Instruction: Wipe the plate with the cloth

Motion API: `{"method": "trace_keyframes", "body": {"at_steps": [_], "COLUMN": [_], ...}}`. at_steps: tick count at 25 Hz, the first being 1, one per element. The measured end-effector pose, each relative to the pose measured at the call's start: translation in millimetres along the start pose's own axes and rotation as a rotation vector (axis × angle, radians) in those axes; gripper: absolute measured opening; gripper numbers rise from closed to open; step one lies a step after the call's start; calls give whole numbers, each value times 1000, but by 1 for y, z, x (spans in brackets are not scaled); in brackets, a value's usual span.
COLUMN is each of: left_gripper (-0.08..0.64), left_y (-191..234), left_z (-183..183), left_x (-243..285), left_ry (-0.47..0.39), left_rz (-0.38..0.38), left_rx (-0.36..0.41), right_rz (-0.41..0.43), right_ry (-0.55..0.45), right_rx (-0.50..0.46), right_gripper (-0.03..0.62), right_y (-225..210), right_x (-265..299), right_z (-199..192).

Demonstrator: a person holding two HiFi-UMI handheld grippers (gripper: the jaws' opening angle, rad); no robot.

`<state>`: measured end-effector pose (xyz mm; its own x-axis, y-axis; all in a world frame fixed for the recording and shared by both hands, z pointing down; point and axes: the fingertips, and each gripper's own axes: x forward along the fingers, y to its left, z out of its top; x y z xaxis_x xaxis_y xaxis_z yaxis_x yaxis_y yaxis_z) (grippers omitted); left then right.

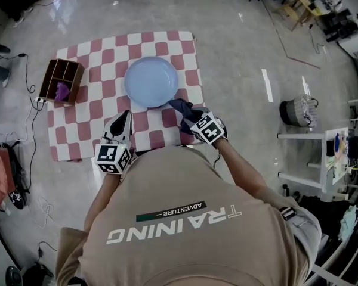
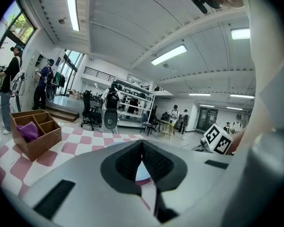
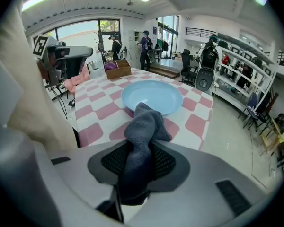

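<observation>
Overhead head view and low gripper views share checkered mat (image 1: 89, 124).

Pale blue plate (image 1: 151, 81); dark grey cloth (image 1: 182, 108); pink-and-white checked mat (image 1: 101, 70); brown box (image 1: 49, 77), purple item (image 1: 62, 91) inside

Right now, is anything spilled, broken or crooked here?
Nothing looks spilled or broken. The blue plate sits flat on the checkered mat, and the dark cloth is pinched in the right tool by the plate's edge. Only the wooden box sits crooked, poking off the mat's left edge.

Wooden box (image 1: 64, 70) on checkered mat (image 1: 101, 130)
</observation>
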<state>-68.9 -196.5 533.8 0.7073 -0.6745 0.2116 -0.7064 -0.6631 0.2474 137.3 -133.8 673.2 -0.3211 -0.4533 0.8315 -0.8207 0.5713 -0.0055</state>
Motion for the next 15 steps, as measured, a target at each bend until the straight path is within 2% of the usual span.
{"method": "trace_keyframes", "body": {"at_steps": [7,10,12,15], "left_gripper": [14,14,14,14], "left_y": [0,3,7,13], "left_z": [1,1,2,1], "left_x": [-5,-8,-10,-15], "left_ry": [-13,-16,-16,-17], "left_rz": [36,56,70,98], "left_rx": [-30,-32,-32,-36], "right_rz": [5,12,10,-11], "right_ry": [50,96,130,115], "right_rx": [30,46,59,72], "right_gripper": [129,130,149,175], "right_y": [-4,-5,-5,-6], "right_x": [14,27,35,38], "right_z": [-10,-26,-39,-43]}}
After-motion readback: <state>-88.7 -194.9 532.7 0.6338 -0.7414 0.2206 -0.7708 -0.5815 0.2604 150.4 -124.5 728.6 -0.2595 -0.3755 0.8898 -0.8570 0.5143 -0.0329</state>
